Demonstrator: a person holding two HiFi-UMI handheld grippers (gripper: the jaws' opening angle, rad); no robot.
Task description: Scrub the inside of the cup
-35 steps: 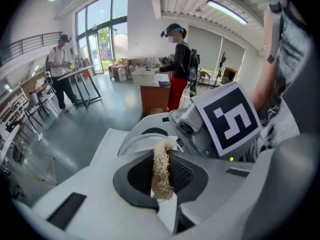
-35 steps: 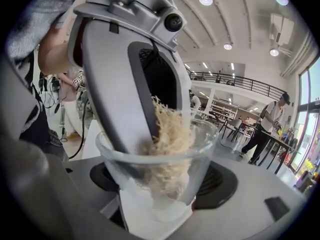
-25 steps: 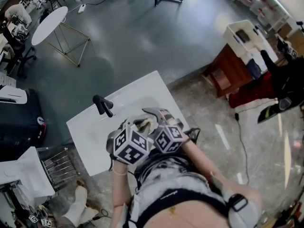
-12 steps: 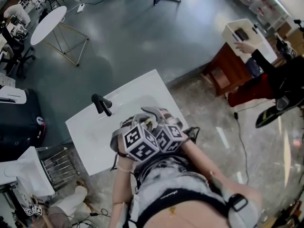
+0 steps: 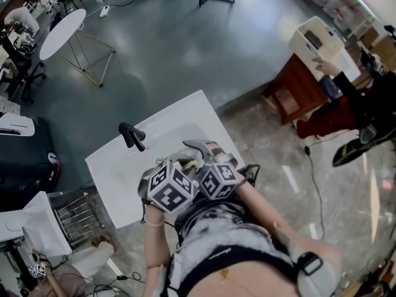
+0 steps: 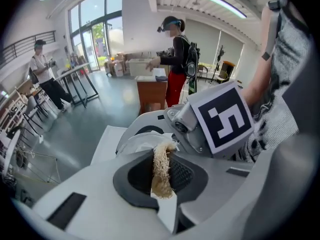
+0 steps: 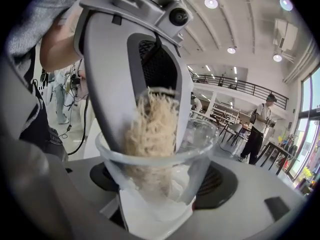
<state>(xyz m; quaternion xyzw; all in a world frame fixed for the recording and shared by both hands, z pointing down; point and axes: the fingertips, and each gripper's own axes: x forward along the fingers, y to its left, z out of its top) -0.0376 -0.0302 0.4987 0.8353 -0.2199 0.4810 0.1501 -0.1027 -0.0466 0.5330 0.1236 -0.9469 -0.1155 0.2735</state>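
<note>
Open hall, grey floor; work is done over a white sink (image 5: 114,166) w/ black tap (image 5: 132,135), presumably to catch drips. R gripper (image 7: 160,189) is clamped on the lower wall of the clear cup (image 7: 200,149), mouth tilted toward the L gripper (image 6: 162,184), judged to steady the cup & give the tool access; L jaws are nearly together, pinching a thin loofah (image 6: 161,159) strip. Loofah & L jaw tips sit inside the cup, past the rim, fibres against the near wall and reaching approx. to the bottom.
</note>
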